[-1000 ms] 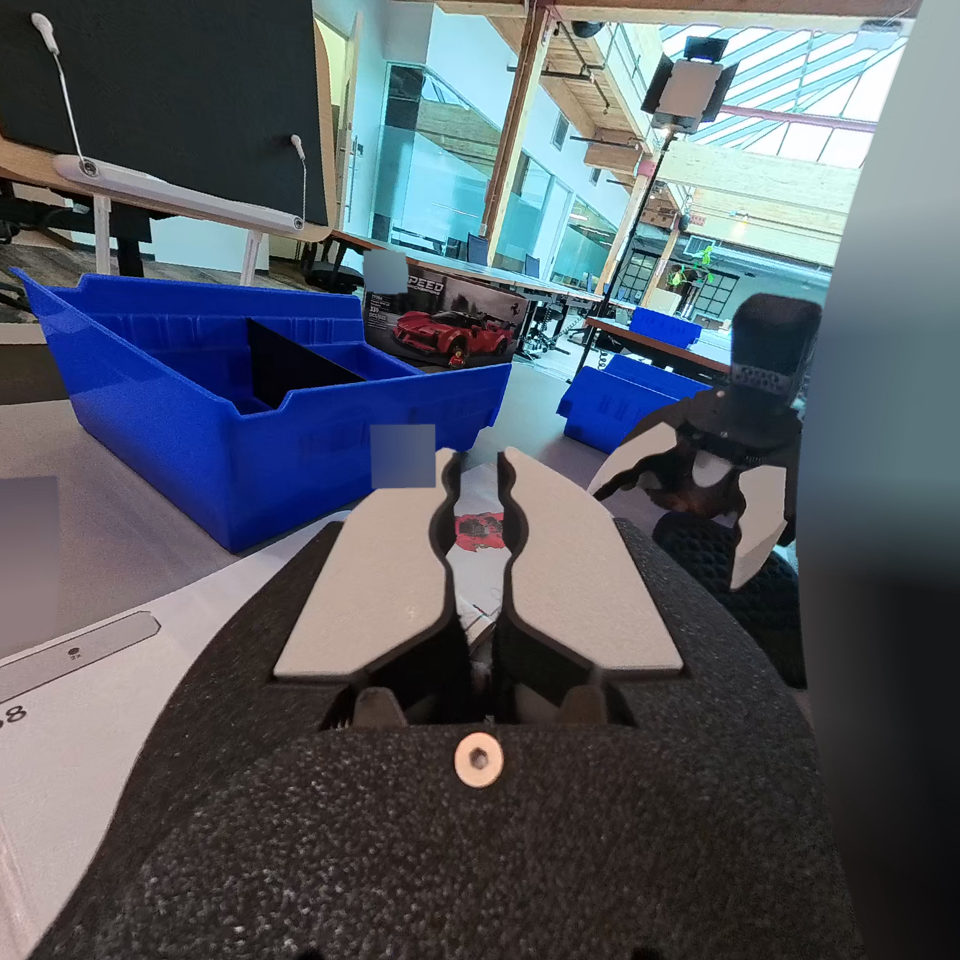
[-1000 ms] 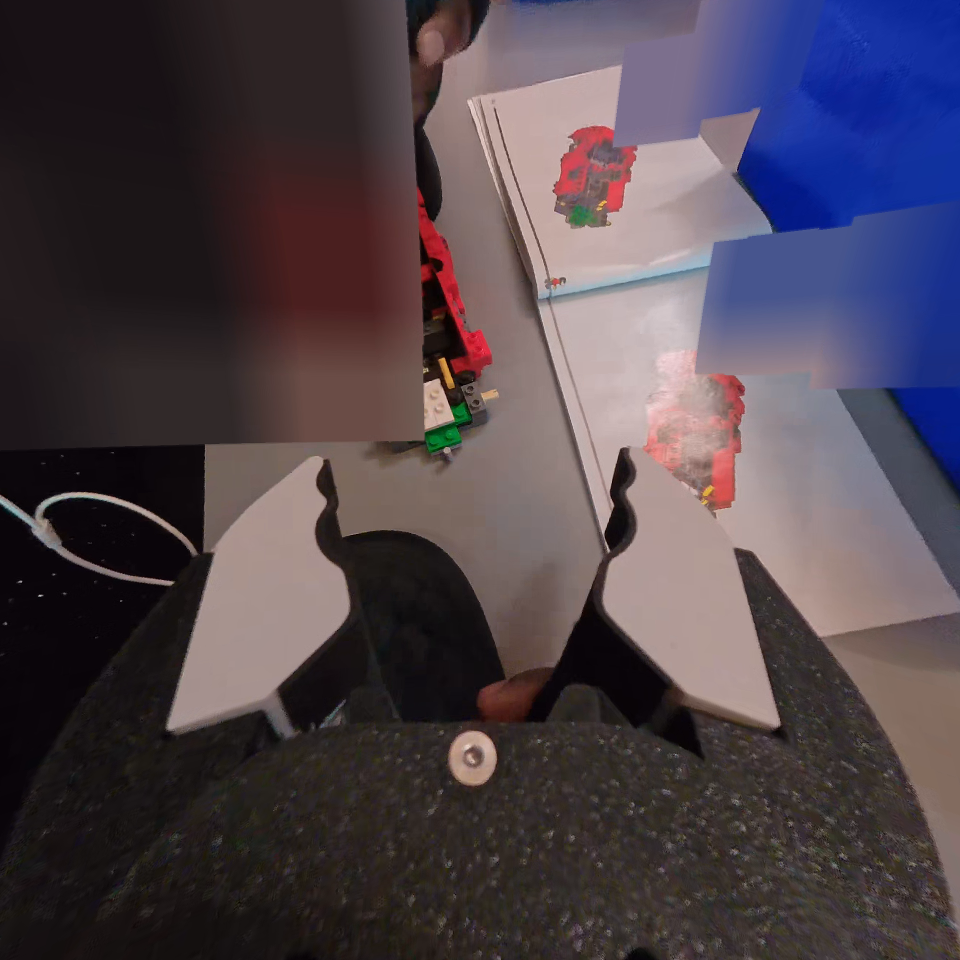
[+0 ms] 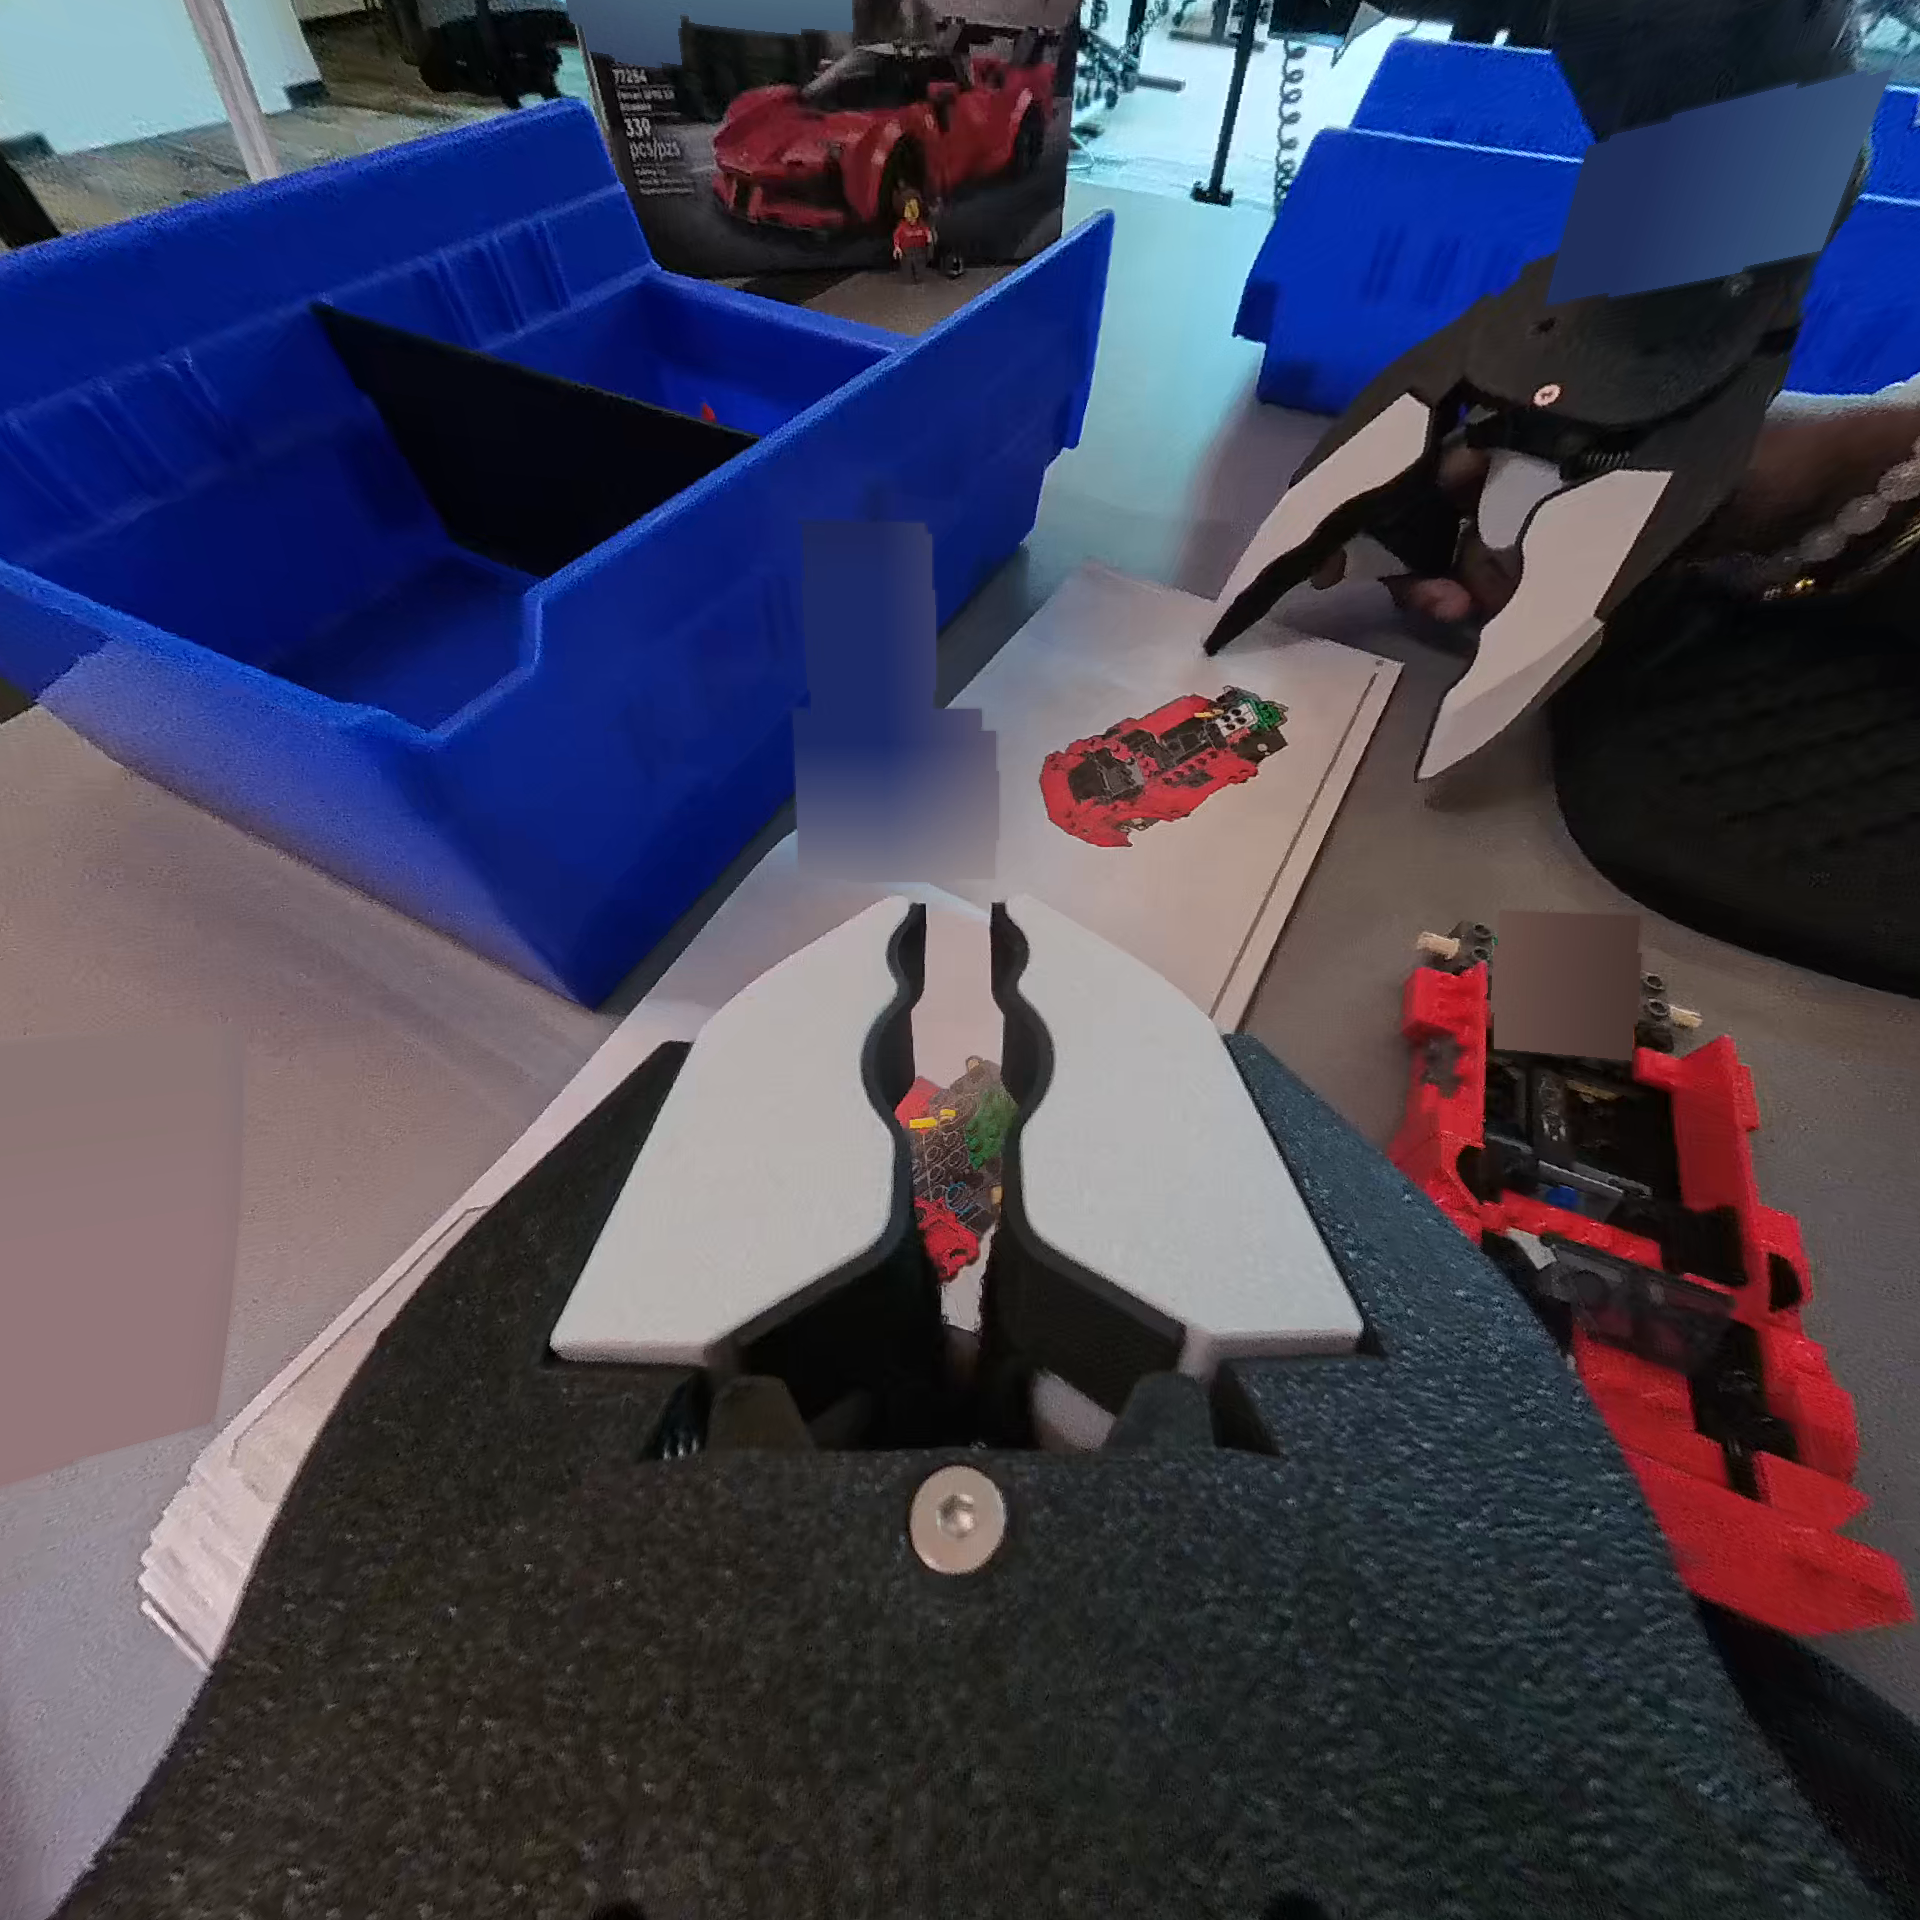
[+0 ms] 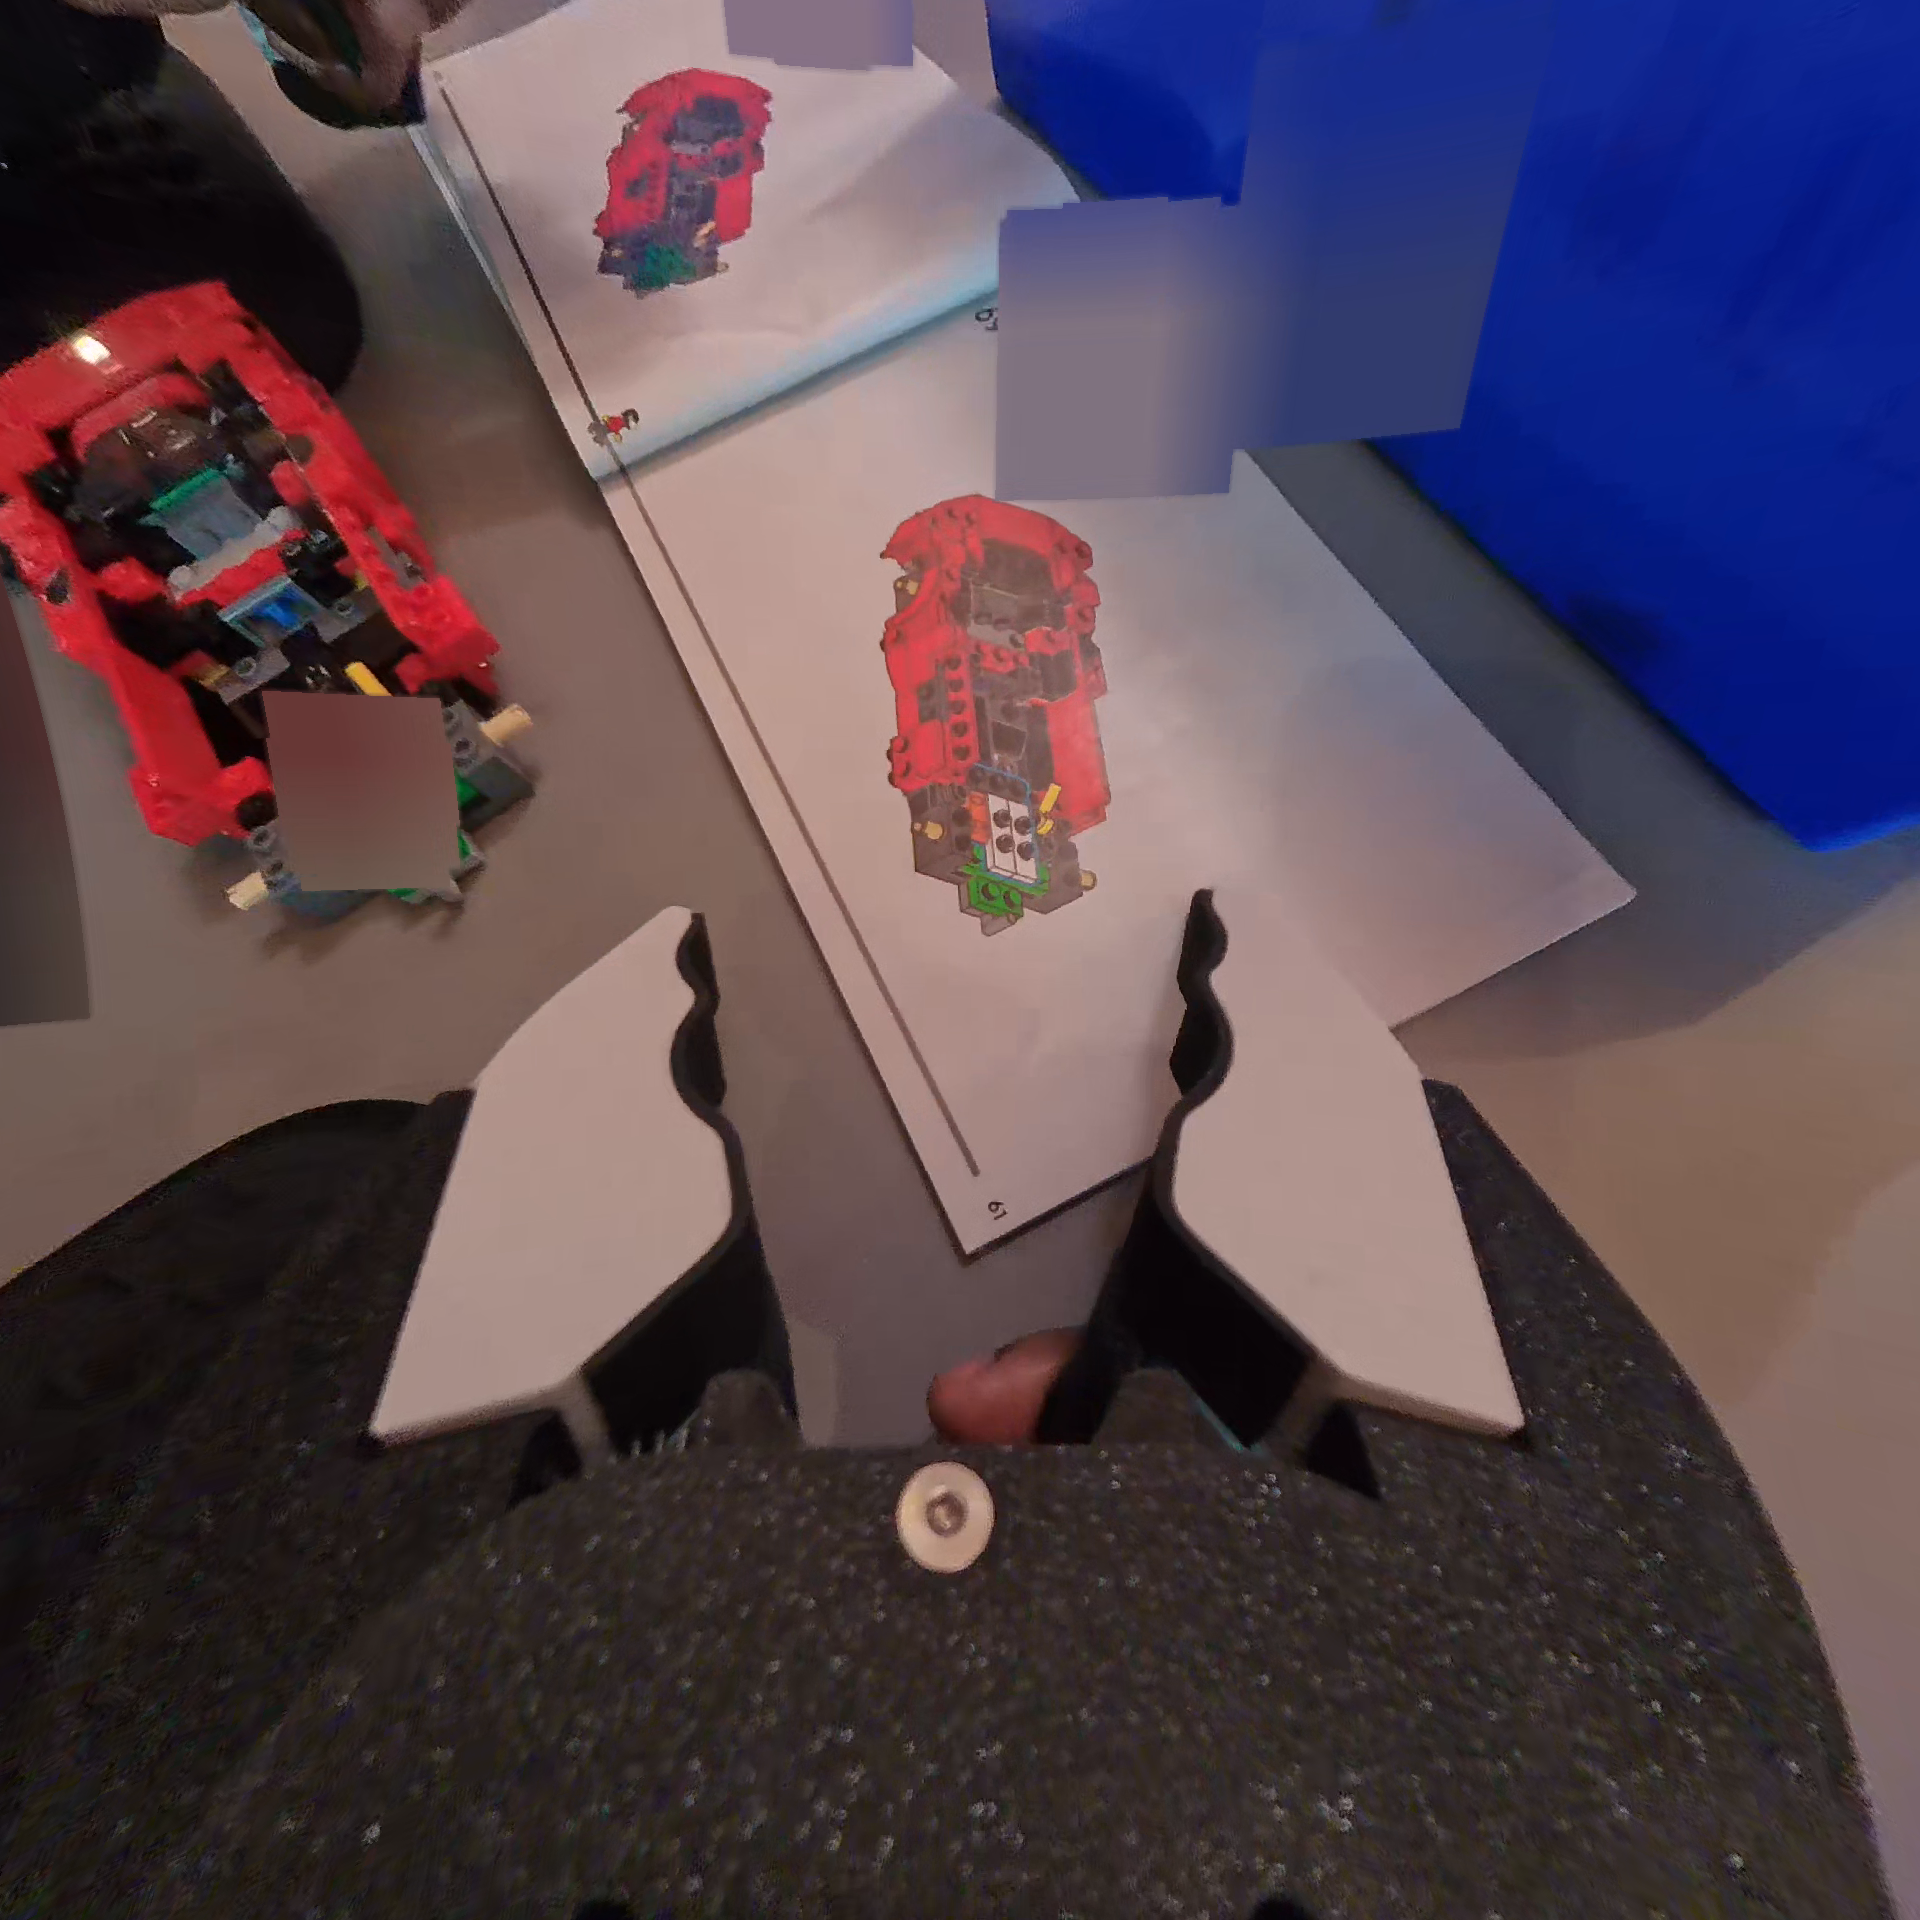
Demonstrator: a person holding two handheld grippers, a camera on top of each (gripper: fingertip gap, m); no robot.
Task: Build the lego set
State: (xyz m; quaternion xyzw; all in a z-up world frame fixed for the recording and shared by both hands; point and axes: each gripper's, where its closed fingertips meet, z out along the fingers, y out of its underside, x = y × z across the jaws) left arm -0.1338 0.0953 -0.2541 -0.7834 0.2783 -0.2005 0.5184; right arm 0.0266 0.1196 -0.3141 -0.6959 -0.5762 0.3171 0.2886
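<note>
A part-built red and black lego car (image 3: pixel 1714 1122) lies on the grey table to the right of my left gripper (image 3: pixel 956 914). That gripper is shut and empty, hovering over the open instruction booklet (image 3: pixel 1174 883). My right gripper (image 4: pixel 945 914) is open and empty, low over the near edge of the booklet (image 4: pixel 1247 831). The car (image 4: pixel 156 665) lies to its left, untouched. In the left wrist view the right gripper (image 3: pixel 1320 707) stands beyond the booklet, fingers spread and pointing down at the page.
A large blue bin (image 3: pixel 312 623) with a black divider stands left of the booklet, and in the right wrist view (image 4: pixel 1714 520) to the right. The lego set box (image 3: pixel 862 135) stands behind it. More blue bins (image 3: pixel 1382 260) are at the back right. A black textured object (image 3: pixel 1766 779) lies beyond the car. The grippers' ends are close to 20 centimeters from one another.
My left gripper has tipped down and moved over the booklet, bringing the car into view. My right gripper has come closer to the booklet and car. Neither gripper's jaws changed.
</note>
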